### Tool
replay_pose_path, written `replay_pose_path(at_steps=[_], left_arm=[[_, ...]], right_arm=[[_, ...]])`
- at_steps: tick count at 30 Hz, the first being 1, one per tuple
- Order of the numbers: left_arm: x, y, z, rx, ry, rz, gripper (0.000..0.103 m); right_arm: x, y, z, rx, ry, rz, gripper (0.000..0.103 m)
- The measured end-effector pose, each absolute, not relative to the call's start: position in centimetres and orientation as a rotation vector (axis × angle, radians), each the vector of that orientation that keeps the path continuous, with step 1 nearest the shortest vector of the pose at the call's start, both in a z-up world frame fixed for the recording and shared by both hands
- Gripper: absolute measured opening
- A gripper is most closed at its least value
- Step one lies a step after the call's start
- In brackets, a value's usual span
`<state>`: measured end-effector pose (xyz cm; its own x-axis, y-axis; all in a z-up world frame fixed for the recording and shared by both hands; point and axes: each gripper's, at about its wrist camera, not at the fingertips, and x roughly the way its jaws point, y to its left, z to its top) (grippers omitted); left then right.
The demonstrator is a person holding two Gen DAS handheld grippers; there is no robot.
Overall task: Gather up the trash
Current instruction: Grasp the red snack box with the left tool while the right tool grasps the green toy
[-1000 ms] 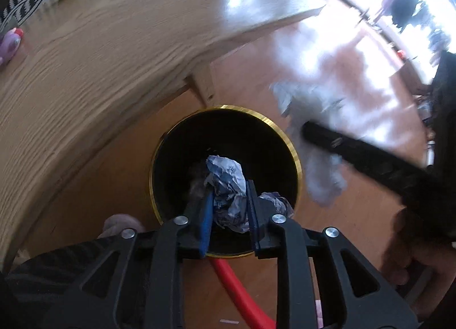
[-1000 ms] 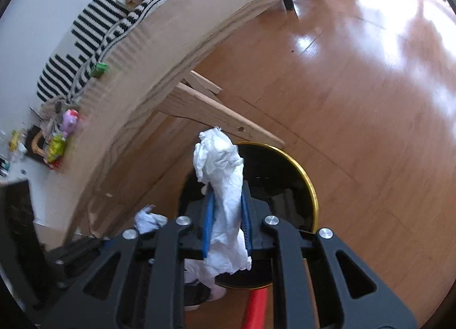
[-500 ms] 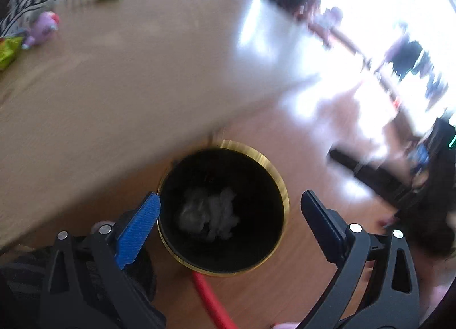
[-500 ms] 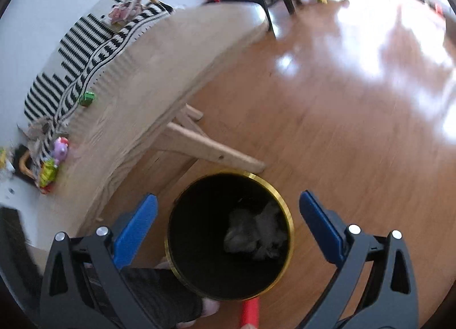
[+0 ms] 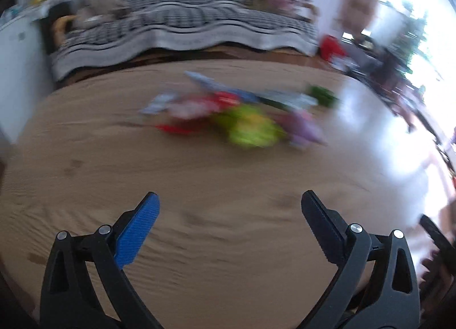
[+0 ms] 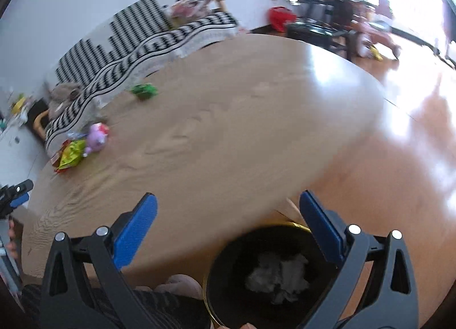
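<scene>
Fingers of both grippers stand wide apart and hold nothing. Nearest, below the right gripper [image 6: 228,206], the black bin [image 6: 225,277] sits on the floor just beside the wooden table [image 6: 228,118], with white crumpled paper [image 6: 278,275] inside. The left gripper [image 5: 230,203] hangs over the tabletop, facing a blurred cluster of wrappers [image 5: 248,126] further out, well apart from it; a green scrap [image 6: 144,91] lies beyond. The step in hand looks like reaching for the next piece, which calls for advancing to a wrapper and closing on it.
</scene>
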<state>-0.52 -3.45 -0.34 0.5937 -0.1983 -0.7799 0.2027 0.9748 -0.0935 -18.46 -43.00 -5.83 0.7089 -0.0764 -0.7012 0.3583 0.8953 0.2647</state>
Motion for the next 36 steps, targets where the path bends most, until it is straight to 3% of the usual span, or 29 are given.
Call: replay_pose_path(at_steps=[7, 14, 22, 32, 33, 34, 35, 36], left_arm=[[6.8, -0.8, -0.1, 0.142, 0.941, -0.249, 0.096], [10.5, -3.5, -2.6, 0.333, 0.972, -0.38, 0.096], [14.2, -4.3, -3.6, 0.392, 0.981, -0.411, 0.096], [16.6, -6.1, -5.6, 0.54, 0.98, -0.48, 0.096], [16.9, -6.1, -5.7, 0.535, 0.985, -0.483, 0.096], [17.2, -6.0, -5.9, 0.521, 0.998, -0.494, 0.086], [17.5, -5.9, -6.1, 0.504, 1.027, -0.508, 0.059], [17.9, -5.6, -6.5, 0.472, 1.072, -0.524, 0.045]], right_arm=[[-9.5, -40.9, -3.9, 0.3, 0.756, -0.196, 0.096], [0.9, -39.0, -2.8, 0.172, 0.803, -0.087, 0.096], [12.5, -37.8, -4.1, -0.005, 0.9, 0.019, 0.096], [19.3, -34.8, -6.5, -0.311, 0.919, 0.087, 0.096], [19.9, -34.7, -6.8, -0.303, 0.941, 0.096, 0.093], [20.3, -34.8, -7.2, -0.277, 0.97, 0.106, 0.078], [20.4, -35.2, -7.2, -0.215, 0.977, 0.132, 0.069], [20.6, -35.4, -7.1, -0.181, 0.982, 0.135, 0.04]])
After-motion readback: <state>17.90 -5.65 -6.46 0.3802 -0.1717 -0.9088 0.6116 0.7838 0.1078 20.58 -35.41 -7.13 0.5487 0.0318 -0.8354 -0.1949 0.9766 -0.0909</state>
